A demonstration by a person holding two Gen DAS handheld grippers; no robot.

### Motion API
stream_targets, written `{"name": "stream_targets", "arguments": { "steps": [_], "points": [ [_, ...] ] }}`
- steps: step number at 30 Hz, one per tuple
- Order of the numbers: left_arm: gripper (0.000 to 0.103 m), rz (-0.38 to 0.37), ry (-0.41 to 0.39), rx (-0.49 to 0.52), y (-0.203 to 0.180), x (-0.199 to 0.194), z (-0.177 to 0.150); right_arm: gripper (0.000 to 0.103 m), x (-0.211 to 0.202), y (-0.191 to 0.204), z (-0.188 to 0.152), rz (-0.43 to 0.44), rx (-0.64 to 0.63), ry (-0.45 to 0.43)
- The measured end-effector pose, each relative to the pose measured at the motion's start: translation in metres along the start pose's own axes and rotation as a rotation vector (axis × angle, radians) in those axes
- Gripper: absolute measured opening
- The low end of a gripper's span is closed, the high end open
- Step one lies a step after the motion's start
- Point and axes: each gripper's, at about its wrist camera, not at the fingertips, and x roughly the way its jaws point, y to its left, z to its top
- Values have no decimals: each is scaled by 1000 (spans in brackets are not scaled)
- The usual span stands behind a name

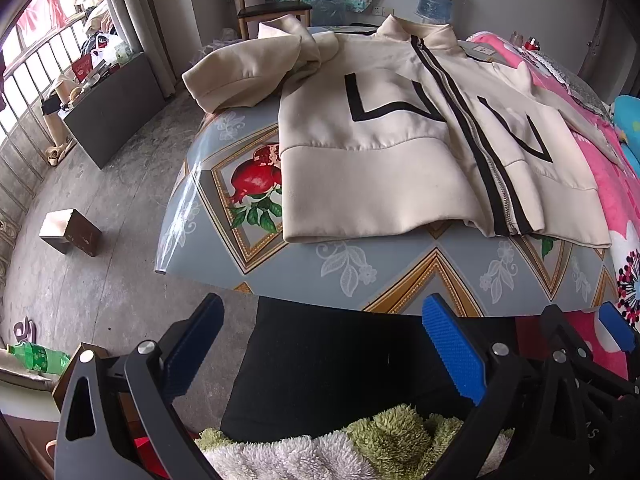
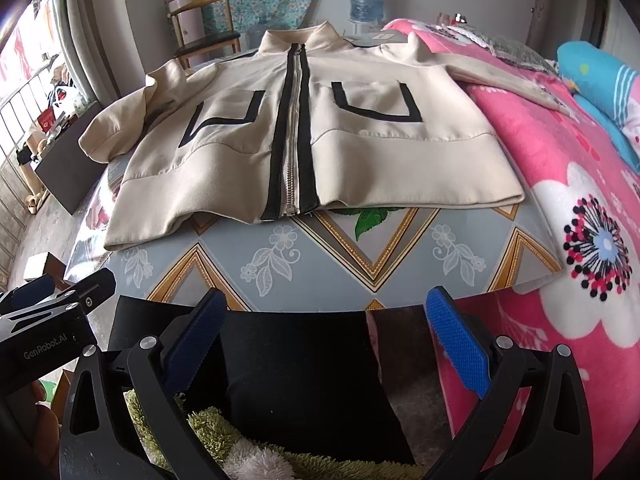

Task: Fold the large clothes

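Both tools hang short of the near edge of the table (image 2: 332, 248), level and aimed across it, holding nothing. Left tool (image 1: 324, 344) has its blue pads (image 1: 452, 352) spread wide apart; right tool (image 2: 328, 344) is likewise spread wide, just to the right of the left one, whose black body shows at the left edge of the right wrist view.

One cream jacket (image 2: 320, 136) lies front up on the patterned table cover, zipped shut. Its zipper line runs near to far, hem toward the tools, collar at the far side. Two black-trimmed pockets flank the zipper. One sleeve (image 1: 248, 76) is bunched at the far left; the other sleeve (image 2: 500, 72) stretches right onto the pink blanket (image 2: 560, 184).
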Motion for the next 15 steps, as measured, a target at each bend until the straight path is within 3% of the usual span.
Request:
{"name": "stream_targets", "arguments": {
  "steps": [15],
  "points": [
    [98,5,-3,-6,3,-2,-1,97,-3,0,1,3,0,-3]
  ]
}}
